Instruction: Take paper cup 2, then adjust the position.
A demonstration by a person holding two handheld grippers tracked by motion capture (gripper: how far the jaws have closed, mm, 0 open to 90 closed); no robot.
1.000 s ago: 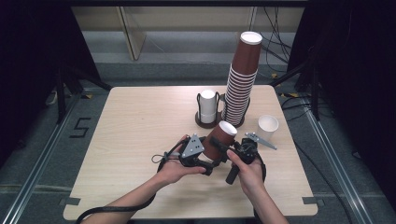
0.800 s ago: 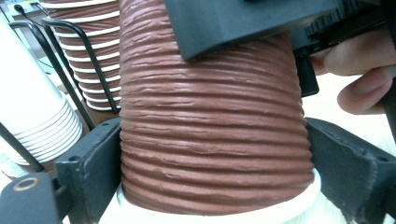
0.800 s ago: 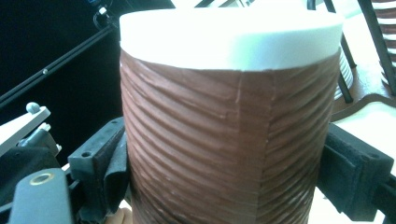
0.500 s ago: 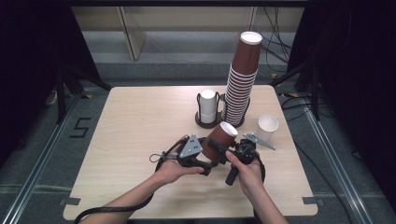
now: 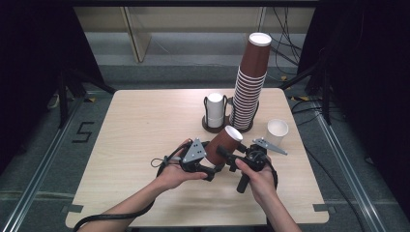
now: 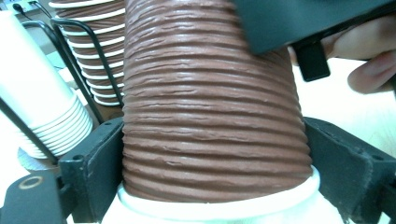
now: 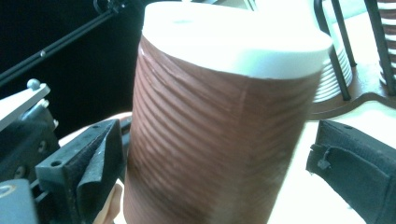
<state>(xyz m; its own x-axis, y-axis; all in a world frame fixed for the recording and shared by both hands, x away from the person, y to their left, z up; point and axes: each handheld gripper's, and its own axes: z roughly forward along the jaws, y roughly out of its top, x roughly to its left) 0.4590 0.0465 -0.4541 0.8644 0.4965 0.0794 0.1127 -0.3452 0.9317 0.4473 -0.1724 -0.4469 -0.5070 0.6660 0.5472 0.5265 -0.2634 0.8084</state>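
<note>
A brown ribbed paper cup [image 5: 225, 145] hangs tilted above the table's front, white end up and to the right. My left gripper [image 5: 212, 162] has just been closing, and both its pads press on the cup's ribbed wall [image 6: 215, 116] near a white edge. My right gripper [image 5: 227, 153] has just been opening. The cup [image 7: 219, 130] stands between its jaws, with a plain gap at the right pad [image 7: 355, 168], so it is open. A jaw of the right gripper [image 6: 308, 28] crosses the top of the left gripper view.
A tall stack of brown cups [image 5: 249, 82] rises at the back right of the wooden table [image 5: 145, 125]. Beside it a wire holder carries a stack of white cups [image 5: 215, 110]. A single white cup [image 5: 277, 131] stands to the right of my hands.
Cup and hands stay nearly where they were. The right gripper's jaws stand a little wider around the cup than before.
</note>
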